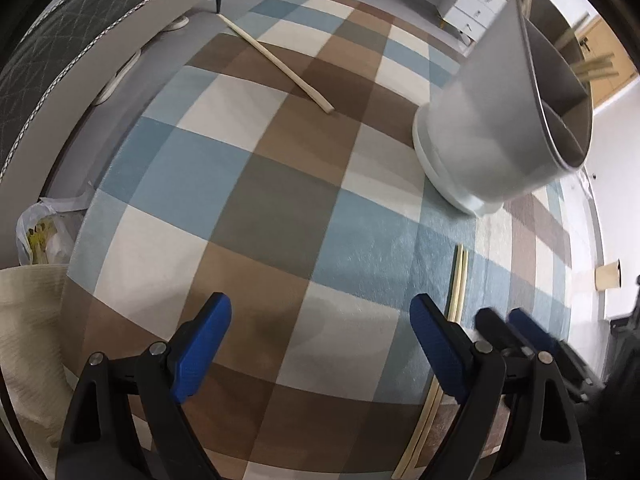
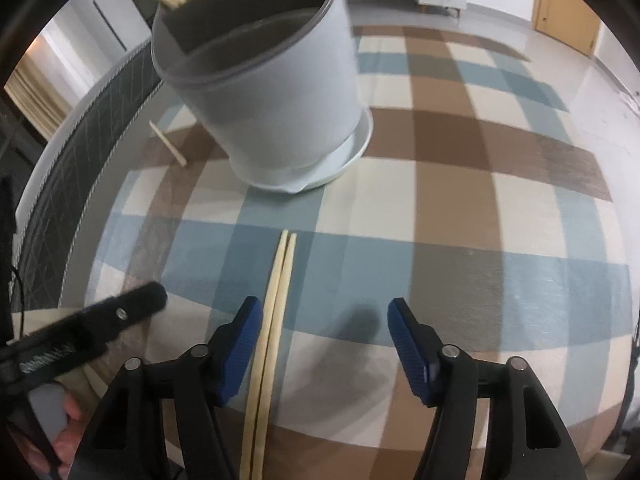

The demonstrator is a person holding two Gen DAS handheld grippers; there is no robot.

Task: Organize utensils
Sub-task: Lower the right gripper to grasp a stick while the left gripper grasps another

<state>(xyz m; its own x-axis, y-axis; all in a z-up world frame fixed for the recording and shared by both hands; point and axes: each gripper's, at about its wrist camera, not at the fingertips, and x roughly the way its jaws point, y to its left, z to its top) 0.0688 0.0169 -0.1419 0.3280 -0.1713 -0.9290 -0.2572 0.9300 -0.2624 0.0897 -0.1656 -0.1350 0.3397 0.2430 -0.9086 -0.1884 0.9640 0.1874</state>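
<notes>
Right wrist view: right gripper (image 2: 326, 344) released, pair of chopsticks (image 2: 276, 300) between its jaws, unclamped; left gripper (image 1: 320, 344) released, empty.

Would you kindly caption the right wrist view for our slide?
Open right tool straddles paired chopsticks on a checked cloth, before the grey utensil holder.

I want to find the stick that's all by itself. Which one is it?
Find the big grey holder on the checked cloth. Past it, toward the bed edge, one pale chopstick lies slanted on brown squares. The other loose chopsticks lie as a side-by-side pair.
</notes>
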